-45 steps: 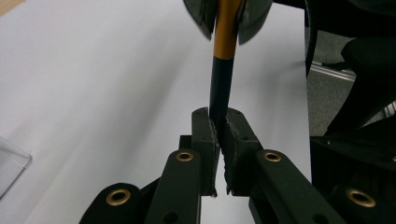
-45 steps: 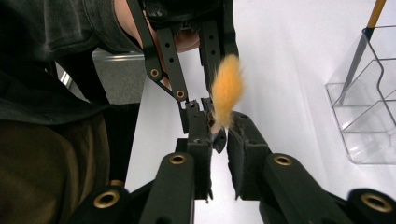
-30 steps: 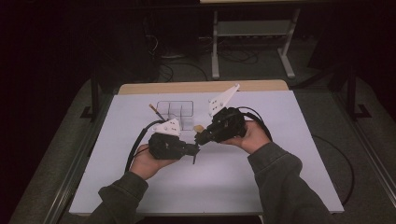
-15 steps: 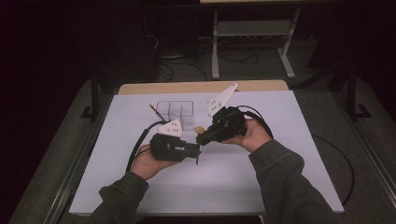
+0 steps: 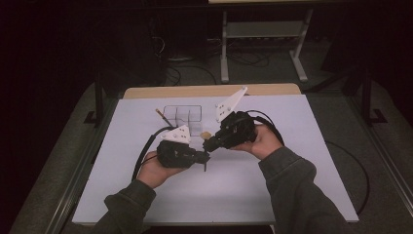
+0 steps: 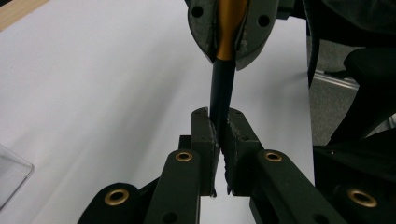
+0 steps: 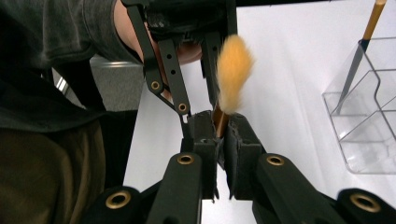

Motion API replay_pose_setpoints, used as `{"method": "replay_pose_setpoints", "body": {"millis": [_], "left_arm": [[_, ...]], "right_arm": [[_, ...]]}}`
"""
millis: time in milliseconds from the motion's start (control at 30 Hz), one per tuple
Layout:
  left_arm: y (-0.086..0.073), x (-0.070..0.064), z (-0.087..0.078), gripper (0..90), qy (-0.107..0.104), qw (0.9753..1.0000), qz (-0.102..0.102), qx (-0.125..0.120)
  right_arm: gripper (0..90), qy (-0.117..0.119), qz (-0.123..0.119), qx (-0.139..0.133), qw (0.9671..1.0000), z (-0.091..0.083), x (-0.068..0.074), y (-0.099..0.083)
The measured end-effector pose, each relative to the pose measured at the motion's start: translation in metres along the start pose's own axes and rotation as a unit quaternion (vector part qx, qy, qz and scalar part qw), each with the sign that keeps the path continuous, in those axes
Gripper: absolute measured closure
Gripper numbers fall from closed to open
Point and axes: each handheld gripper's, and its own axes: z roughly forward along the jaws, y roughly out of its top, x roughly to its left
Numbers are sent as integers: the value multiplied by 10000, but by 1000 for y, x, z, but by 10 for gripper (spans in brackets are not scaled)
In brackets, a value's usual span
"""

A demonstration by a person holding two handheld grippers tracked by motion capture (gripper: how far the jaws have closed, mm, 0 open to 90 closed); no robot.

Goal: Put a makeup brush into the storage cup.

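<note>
I am holding the left gripper (image 5: 203, 158) nearest me, its jaws closing on the black handle of a slim makeup brush with gold ferrule and orange bristles (image 6: 221, 88). Just beyond, I am clamping the right gripper (image 5: 208, 144) on the ferrule below the bristles, so the brush is spanning both grippers above the white table sheet (image 5: 292, 146). Farther back, a clear plastic compartment organiser (image 5: 187, 117) is holding a second gold-and-black brush (image 5: 162, 117).

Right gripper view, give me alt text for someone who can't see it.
The right gripper clamps the gold ferrule of a makeup brush, whose fluffy orange bristles point up. The left gripper and a hand are just behind it. At the right, a clear divided organizer on the white table holds a second brush.
</note>
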Motion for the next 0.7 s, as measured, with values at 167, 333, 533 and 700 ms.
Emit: {"method": "replay_pose_setpoints", "body": {"millis": [167, 333, 533, 700], "left_arm": [[0, 1, -2, 839, 57, 9999, -112, -111], [0, 1, -4, 838, 113, 9997, -176, -118], [0, 1, -4, 839, 138, 9996, -186, -137], [0, 3, -4, 838, 145, 9997, -153, -125]], "right_arm": [[786, -120, -21, -276, 9995, 0, -2, -2], [761, -187, -52, -312, 9993, 1, -2, -2], [787, -218, -28, -319, 9992, 3, -2, -1], [819, -162, 8, -257, 9995, 5, -2, 1]]}}
